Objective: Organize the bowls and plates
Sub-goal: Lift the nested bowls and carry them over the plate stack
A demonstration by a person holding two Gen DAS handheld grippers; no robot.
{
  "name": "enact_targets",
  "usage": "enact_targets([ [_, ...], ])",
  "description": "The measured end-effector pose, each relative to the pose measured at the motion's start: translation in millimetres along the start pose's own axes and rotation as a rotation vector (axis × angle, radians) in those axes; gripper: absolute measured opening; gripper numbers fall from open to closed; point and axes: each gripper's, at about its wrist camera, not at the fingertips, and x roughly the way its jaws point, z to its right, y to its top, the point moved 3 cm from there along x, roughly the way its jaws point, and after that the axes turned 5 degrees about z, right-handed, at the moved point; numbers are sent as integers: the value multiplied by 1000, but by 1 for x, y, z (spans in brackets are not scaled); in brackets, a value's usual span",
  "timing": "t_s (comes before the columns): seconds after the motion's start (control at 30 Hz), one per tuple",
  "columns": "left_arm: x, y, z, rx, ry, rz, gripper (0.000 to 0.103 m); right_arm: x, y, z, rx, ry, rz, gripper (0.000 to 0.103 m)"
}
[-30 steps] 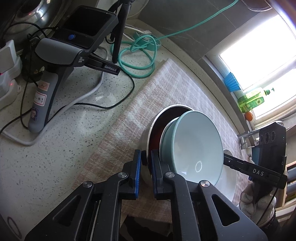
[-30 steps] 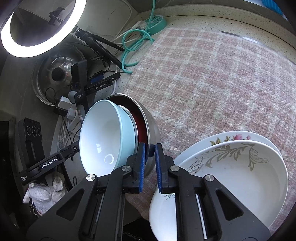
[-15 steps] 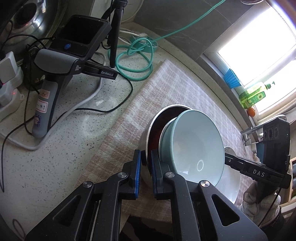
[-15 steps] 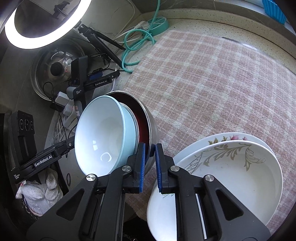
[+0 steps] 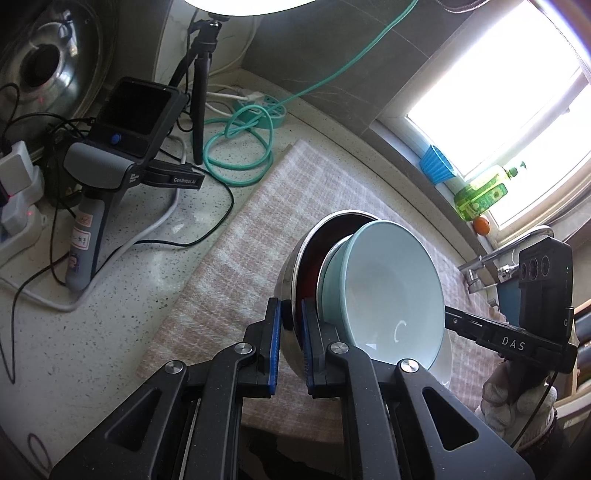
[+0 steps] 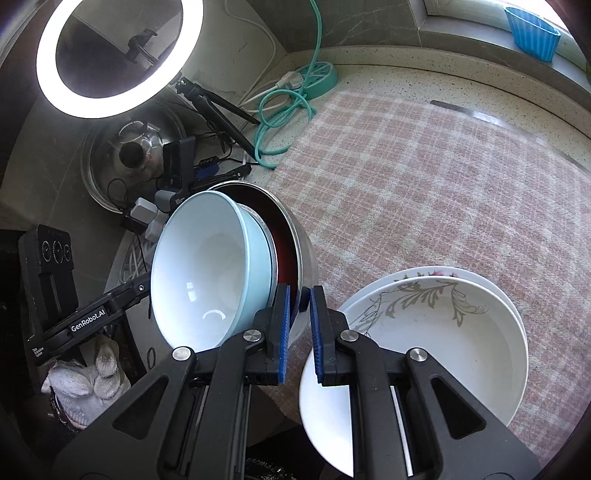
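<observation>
A steel bowl (image 5: 291, 266) with a dark red inside holds nested light blue bowls (image 5: 388, 291), and the stack is lifted and tilted above the checked cloth (image 5: 277, 206). My left gripper (image 5: 291, 347) is shut on the steel bowl's rim on one side. My right gripper (image 6: 297, 328) is shut on the same rim (image 6: 306, 258) on the other side. The blue bowls (image 6: 207, 273) face sideways in the right wrist view. White floral plates (image 6: 436, 332) lie stacked on the cloth (image 6: 424, 177) just right of my right gripper.
A spare gripper on a stand (image 5: 110, 166), power strips and cables crowd the counter left of the cloth. A teal cable (image 5: 236, 147), a ring light (image 6: 110, 59) on a tripod and a steel pot lid (image 6: 129, 155) stand behind. A blue cup (image 6: 532, 33) sits on the sill.
Both grippers have raised the bowl stack higher above the cloth and tilted it a little more. Both stay shut on the rim.
</observation>
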Motion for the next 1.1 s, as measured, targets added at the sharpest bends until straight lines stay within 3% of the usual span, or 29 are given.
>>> enact_targets([
  [0.23,-6,2,32,46,-39,21,9,-39,-1,11,11,-4,43,11],
  [0.6,9,-12,84,94,-96,-20,9,-85,-17,54,60,-46,69,11],
  [1.1,35,-44,122,133,-121,-114,9,-107,-53,102,133,-83,52,11],
])
